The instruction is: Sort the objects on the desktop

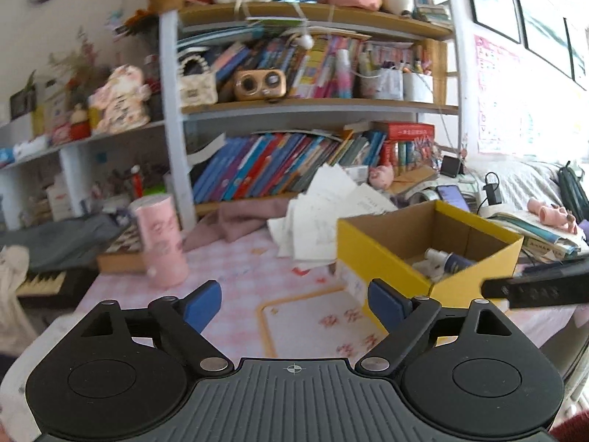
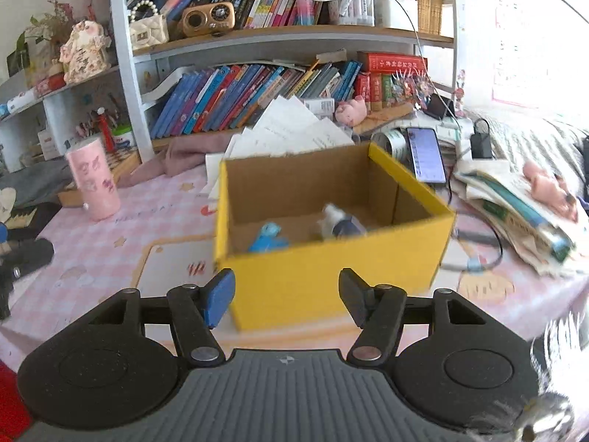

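Both grippers hang above the pink checked tablecloth, tilted downward toward the desk. Left gripper has its blue-padded jaws spread wide, with nothing between them; it sits just left of the yellow cardboard box. Right gripper faces the box's near wall head-on, its jaws parted more narrowly and likewise empty (one pad shows blue, the other looks dark). From the left wrist view a black part of the other tool pokes in at the right edge.

One box stands on the cloth, open-topped, yellow outside and plain brown inside. Two items lie on its floor: a small white-and-navy bottle on its side and a bright blue object, too blurred to identify. One pink cylindrical cup stands upright well to the box's left. One phone lies behind the box.
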Action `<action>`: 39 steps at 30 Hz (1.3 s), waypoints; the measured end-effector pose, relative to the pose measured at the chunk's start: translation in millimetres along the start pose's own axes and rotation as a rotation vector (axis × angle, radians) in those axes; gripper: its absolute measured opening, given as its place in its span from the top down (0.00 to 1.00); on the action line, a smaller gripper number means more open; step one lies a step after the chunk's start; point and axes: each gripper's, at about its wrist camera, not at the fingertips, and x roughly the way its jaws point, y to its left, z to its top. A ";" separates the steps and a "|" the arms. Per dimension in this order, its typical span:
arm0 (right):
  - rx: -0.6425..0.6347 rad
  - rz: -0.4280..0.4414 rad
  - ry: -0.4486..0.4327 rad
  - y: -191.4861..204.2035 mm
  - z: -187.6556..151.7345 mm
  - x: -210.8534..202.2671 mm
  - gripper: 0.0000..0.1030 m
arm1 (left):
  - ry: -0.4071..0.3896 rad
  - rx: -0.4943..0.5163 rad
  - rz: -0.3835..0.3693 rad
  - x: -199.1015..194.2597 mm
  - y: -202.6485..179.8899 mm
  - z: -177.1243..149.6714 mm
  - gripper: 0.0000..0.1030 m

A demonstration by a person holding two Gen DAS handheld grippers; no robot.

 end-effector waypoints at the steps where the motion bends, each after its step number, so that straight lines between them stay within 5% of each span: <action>1: 0.001 -0.002 0.012 5.3 -8.1 -3.9 0.41 | 0.008 0.005 0.001 -4.9 3.6 -5.3 0.13; 17: -0.081 0.042 0.101 66.1 -52.8 -34.5 0.37 | 0.110 0.036 0.072 -44.4 31.6 -39.9 0.06; 39: -0.109 0.068 0.139 71.4 -57.2 -33.1 0.15 | 0.179 0.011 0.072 -48.6 31.5 -48.4 0.00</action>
